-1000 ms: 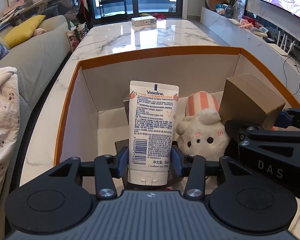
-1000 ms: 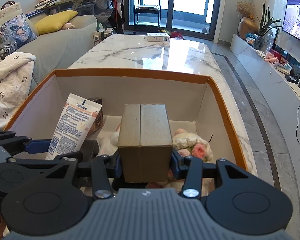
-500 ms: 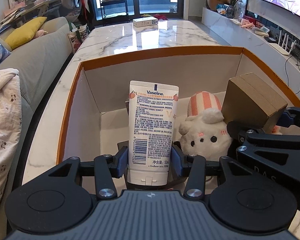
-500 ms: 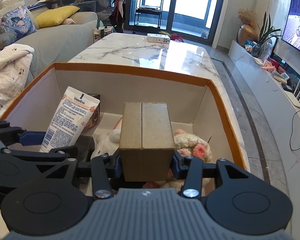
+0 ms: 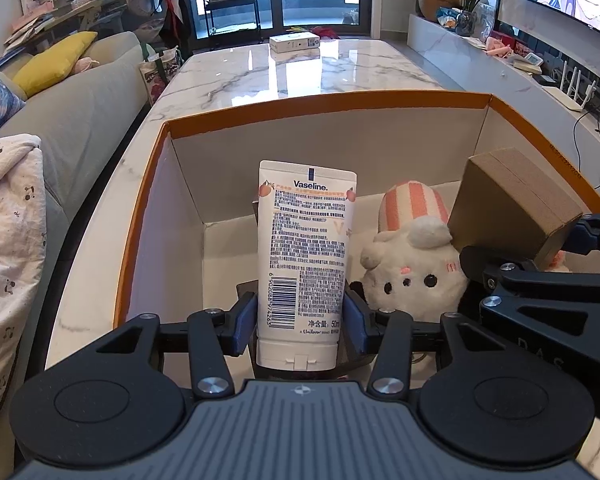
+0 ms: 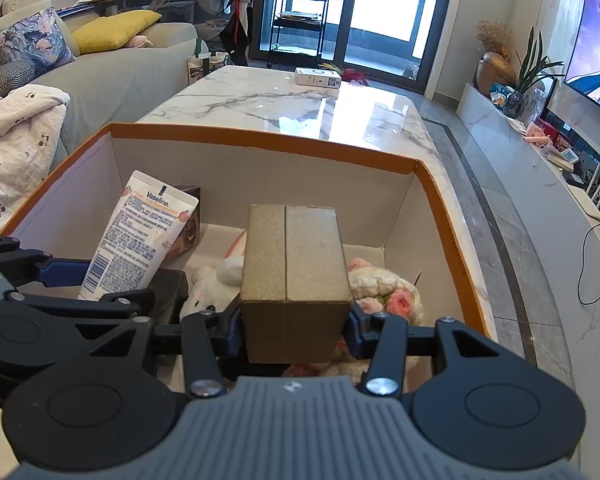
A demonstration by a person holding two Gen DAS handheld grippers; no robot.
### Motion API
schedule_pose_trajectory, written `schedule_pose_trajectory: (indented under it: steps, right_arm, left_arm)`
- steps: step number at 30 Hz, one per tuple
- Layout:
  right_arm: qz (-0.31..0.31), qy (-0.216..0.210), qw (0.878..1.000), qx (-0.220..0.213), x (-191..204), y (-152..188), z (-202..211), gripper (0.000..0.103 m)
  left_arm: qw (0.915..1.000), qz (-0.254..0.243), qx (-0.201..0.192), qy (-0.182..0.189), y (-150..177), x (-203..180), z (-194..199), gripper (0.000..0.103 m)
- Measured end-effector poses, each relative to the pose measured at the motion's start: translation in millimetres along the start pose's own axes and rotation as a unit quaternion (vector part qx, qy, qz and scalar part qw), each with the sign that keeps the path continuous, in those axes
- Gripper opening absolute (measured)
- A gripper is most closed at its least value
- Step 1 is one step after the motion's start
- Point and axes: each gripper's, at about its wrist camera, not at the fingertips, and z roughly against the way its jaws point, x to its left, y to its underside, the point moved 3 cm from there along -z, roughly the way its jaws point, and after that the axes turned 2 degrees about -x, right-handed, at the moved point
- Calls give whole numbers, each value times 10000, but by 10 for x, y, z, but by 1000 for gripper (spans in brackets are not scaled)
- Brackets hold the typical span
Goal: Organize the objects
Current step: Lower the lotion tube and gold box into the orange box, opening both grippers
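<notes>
A white Vaseline tube [image 5: 306, 248] stands cap-down between the pads of my left gripper [image 5: 300, 320], which is shut on it, over the left part of an orange-rimmed cardboard bin [image 5: 328, 106]. My right gripper [image 6: 294, 330] has a brown cardboard box [image 6: 294, 264] between its pads, over the bin's right half. Its jaws are opening, though the pads still lie against the box's sides. The same box [image 5: 512, 204] shows at the right of the left wrist view.
Inside the bin lie a white plush with a striped pink hat [image 5: 412, 268], a knitted pink-and-cream flower piece [image 6: 388, 292] and a small dark box [image 6: 190, 220]. The bin sits on a marble table [image 6: 300, 108] with a white carton [image 6: 318, 77] at its far end. A sofa [image 6: 120, 68] is on the left.
The right gripper's fingers have spread very slightly around the cardboard box. The left gripper and its tube have stayed as they were.
</notes>
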Motion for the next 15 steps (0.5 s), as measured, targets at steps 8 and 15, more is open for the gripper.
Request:
schedule_pose_trajectory:
  steps: [8,15]
  right_arm:
    - [-73,-64,10000,-10,-21,9,56,58]
    - [-191,-169,9997,-68,-59,20,179,63]
  left_arm:
    - [10000,72,-15,35,12,6,57,54]
    - [9997,156,-136,93,-20,29,230,54]
